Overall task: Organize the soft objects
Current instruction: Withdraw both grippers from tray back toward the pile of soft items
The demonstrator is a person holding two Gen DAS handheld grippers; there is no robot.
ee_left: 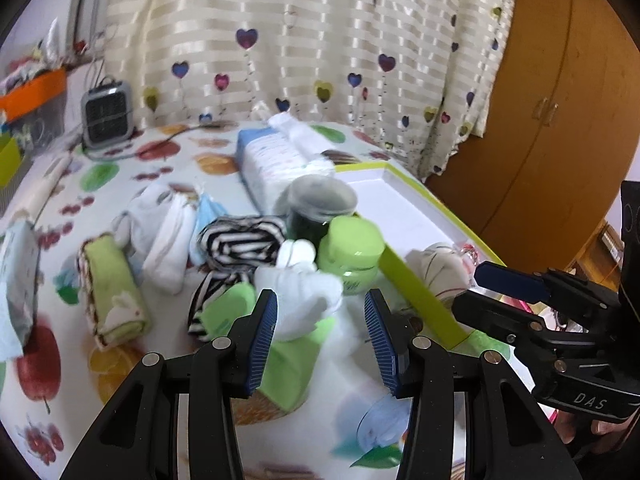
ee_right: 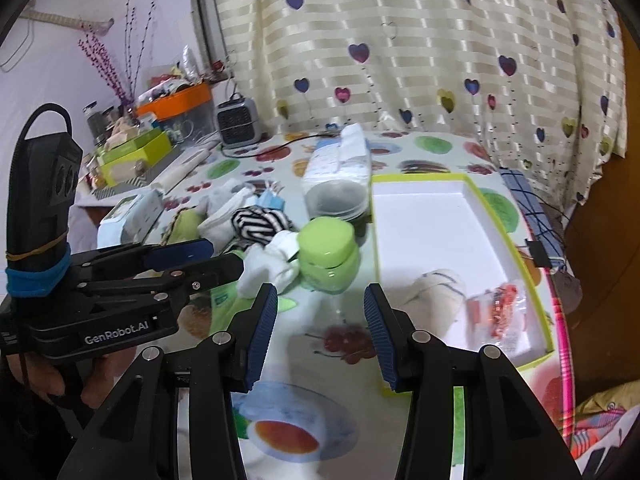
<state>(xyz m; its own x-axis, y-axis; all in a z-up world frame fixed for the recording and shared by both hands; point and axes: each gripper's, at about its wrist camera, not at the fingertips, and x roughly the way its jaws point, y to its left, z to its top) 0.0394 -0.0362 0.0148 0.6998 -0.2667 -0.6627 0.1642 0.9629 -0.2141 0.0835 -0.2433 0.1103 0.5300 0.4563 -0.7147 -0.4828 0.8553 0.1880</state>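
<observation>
Between the wide left gripper (ee_left: 320,332) fingers — white sock (ee_left: 304,300), right gripper (ee_right: 320,332) wide, empty

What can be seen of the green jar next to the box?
The green jar is squat, glossy plastic, with a rounded-square lid shut on a paler, translucent body. It stands upright on the fruit-print tablecloth, just left of the white box, in front of a dark lidded tub. White socks press against its left side. No gripper touches it.

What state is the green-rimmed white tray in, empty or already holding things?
Partly filled. The tray holds a rolled whitish cloth and a clear packet with red contents at its near end; the far part is bare white.
</observation>
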